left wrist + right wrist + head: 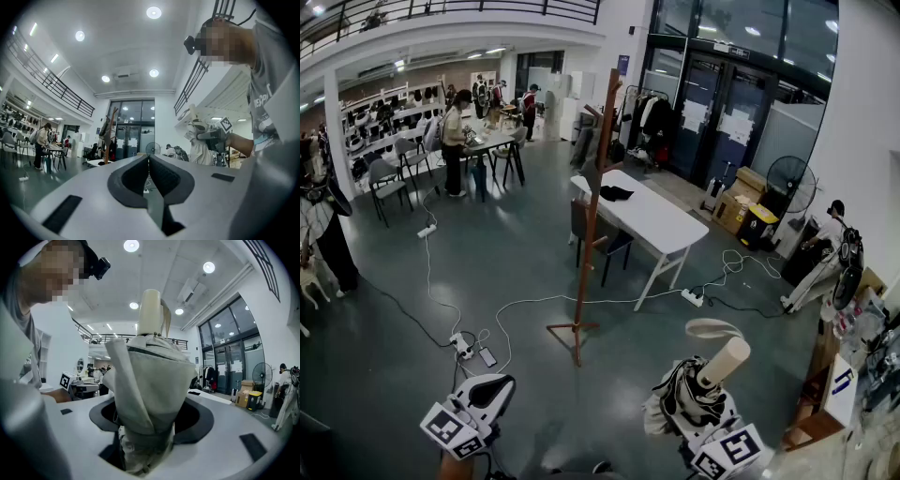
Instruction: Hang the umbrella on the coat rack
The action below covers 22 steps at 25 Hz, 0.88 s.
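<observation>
I judge this the carry step. My right gripper [149, 430], jaws spread wide, clamps the folded umbrella [150, 376] by its fabric, handle up, at the head view's lower right. My left gripper [149, 174] is closed on nothing. The coat rack [589, 206] stands mid-frame, well apart, so next I must approach and hook the strap over a peg.

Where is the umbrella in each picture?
Head view: the umbrella is at the bottom, right of the middle, with its handle pointing up.
Left gripper view: the umbrella looks small, right of the middle.
Right gripper view: the umbrella fills the middle, very close.
Shared landmark: the standing fan shows in all three.
</observation>
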Motion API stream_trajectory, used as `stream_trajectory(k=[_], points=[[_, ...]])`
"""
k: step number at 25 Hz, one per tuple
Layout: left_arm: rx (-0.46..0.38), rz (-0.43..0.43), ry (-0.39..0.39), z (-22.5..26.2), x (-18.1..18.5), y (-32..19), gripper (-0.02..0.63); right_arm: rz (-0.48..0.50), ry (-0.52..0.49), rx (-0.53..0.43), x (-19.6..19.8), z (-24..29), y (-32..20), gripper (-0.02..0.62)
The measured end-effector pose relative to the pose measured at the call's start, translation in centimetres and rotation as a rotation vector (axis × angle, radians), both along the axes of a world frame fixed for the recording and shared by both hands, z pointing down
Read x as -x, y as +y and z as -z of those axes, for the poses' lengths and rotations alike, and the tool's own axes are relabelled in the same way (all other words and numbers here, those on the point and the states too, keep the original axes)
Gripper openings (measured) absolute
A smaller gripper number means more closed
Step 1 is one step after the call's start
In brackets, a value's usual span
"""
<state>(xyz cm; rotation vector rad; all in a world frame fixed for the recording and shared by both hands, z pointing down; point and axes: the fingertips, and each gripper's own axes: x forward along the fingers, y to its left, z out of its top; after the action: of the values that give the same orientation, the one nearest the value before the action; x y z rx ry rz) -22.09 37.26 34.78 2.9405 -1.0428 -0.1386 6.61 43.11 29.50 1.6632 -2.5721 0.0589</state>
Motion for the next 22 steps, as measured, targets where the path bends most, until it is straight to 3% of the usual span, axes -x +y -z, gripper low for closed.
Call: stream_trajectory(k=[10, 22], points=[[-0.003, -0.01, 0.003, -0.2, 0.6, -0.4, 0.021, 0.009, 0.022, 0.032, 0.8, -0.6, -0.5, 0.301], [0.004, -0.078, -0.012, -0.5, -1.5, -1.3, 0.021, 0.051, -0.008, 0.06, 1.5, -1.2, -2.6, 0.301]])
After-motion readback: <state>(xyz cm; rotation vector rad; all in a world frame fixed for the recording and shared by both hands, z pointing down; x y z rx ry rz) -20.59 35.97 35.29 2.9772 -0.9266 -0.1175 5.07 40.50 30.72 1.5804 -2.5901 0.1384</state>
